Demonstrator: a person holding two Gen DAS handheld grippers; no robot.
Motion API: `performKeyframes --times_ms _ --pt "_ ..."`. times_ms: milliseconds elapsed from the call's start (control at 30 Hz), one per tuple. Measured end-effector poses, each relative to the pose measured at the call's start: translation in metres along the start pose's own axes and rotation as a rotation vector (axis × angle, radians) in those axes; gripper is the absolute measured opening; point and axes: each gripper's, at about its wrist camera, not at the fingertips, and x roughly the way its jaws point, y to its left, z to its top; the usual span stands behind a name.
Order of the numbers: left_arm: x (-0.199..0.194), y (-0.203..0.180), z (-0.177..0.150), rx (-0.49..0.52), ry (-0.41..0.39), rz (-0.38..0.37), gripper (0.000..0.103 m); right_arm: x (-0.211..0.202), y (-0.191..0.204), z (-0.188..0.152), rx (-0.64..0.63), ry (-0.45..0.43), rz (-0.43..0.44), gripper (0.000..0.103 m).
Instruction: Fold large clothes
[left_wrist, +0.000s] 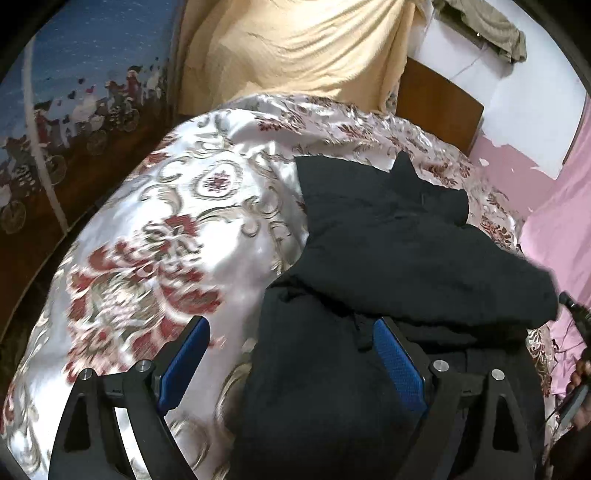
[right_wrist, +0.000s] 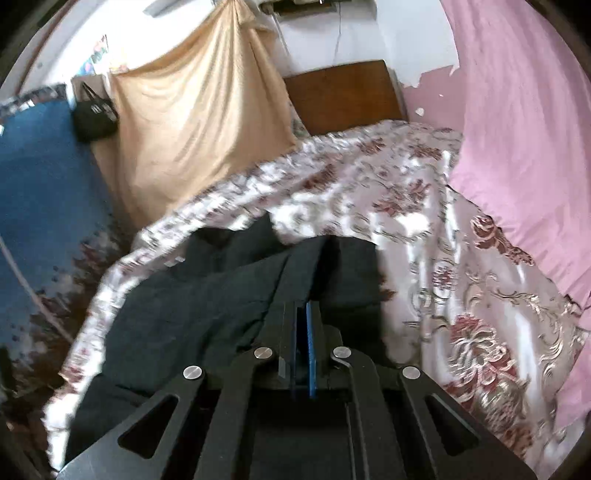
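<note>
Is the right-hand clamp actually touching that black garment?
Touching. The right wrist view shows the right gripper shut on a raised fold of the black garment.

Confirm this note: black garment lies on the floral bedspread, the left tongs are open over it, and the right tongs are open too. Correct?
Not quite. The right tongs are shut, the blue pads together with a fold of the black garment running up to them, as the right wrist view shows. The rest holds: the garment lies on the floral bedspread and the left tongs are open over it.

One black fabric garment (left_wrist: 388, 251) lies on one floral satin bedspread (left_wrist: 155, 236); one cream hanging cloth (right_wrist: 192, 122), one brown wooden headboard (right_wrist: 343, 92), one black handbag (right_wrist: 94, 114) stand far.
</note>
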Motion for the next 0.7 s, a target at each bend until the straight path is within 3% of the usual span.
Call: performKeyframes --times_ms 100,200,267,333,433,533,633,700 --pt "0.022 -0.017 0.022 0.027 0.008 -0.016 0.090 0.024 -0.003 -0.004 -0.044 0.067 -0.094 0.004" --pt "0.045 -0.045 0.043 0.095 -0.001 -0.015 0.090 0.033 0.010 -0.003 -0.107 0.060 -0.172 0.011" --pt "0.063 -0.067 0.054 0.144 0.005 -0.023 0.090 0.036 0.024 -0.002 -0.144 0.047 -0.147 0.031" --pt "0.078 -0.086 0.059 0.189 0.022 -0.045 0.090 0.049 0.046 -0.002 -0.199 0.070 -0.075 0.043" --pt "0.103 -0.112 0.058 0.274 0.059 -0.009 0.090 0.079 0.076 -0.011 -0.293 0.171 0.005 0.043" --pt "0.123 -0.123 0.046 0.342 0.073 0.037 0.092 0.107 0.085 -0.026 -0.322 0.238 0.005 0.043" --pt "0.131 -0.112 0.036 0.312 0.035 0.012 0.103 0.126 0.070 -0.041 -0.235 0.276 0.057 0.044" --pt "0.138 -0.102 0.032 0.272 0.034 -0.041 0.103 0.130 0.056 -0.048 -0.155 0.262 0.124 0.044"
